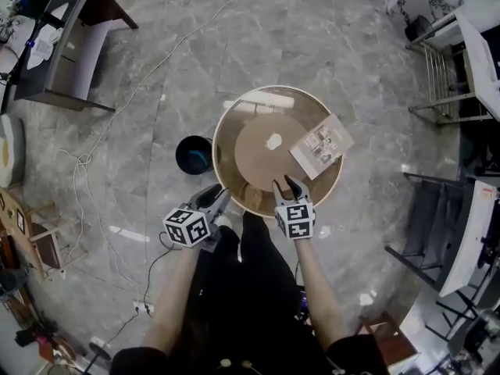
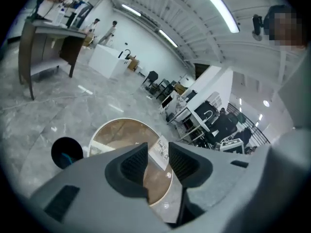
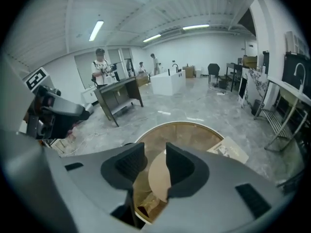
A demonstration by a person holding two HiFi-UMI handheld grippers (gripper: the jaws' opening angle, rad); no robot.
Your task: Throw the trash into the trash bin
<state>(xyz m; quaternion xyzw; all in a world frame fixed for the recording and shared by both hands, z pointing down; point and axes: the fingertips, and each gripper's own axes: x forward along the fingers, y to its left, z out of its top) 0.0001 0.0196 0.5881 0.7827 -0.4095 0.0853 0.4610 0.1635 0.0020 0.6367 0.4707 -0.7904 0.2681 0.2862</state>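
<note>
Grey marble floor [image 1: 156,69] surrounds a round glass table [image 1: 232,105]. At its near rim the left gripper [image 1: 217,197] and right gripper [image 1: 286,184] hang spread and empty. A white scrap [image 1: 273,141] lies straight ahead of the right gripper, a printed leaflet [image 1: 321,146] farther right, lying diagonally. The black trash bin [image 1: 194,155] stands on the floor left of the table.

printed sheet [image 1: 321,146] on table, print too small to read

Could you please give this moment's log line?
left gripper open; right gripper open; white crumpled scrap on round brown table; black round bin on floor
</note>
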